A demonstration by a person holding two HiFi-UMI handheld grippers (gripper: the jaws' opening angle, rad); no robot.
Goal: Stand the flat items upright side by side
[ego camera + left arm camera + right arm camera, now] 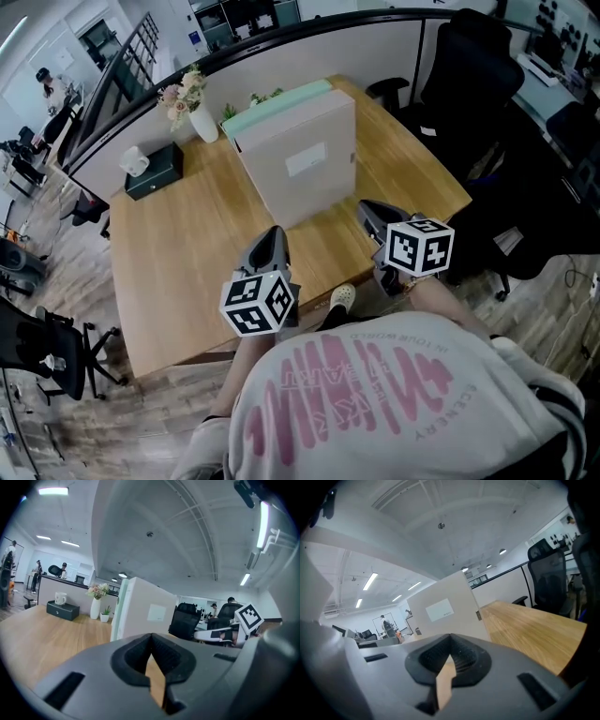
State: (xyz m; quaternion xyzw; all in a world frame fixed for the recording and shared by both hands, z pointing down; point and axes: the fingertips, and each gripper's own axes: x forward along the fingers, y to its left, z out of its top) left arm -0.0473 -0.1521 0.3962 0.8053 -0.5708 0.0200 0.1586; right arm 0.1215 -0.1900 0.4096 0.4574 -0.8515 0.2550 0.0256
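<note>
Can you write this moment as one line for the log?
left gripper: shut, empty | right gripper: shut, empty | beige folder and green folder: upright, side by side on table

Green box [281, 99] was mostly hidden behind the beige box [298, 155], only top edge & left side showed. Label [306, 160] on the beige box: too small to read tbh. Left gripper [151, 641] & right gripper [450, 641] blocked that box's btm in their own views. Table [178, 272] near edge was behind the person [375, 403].
</note>
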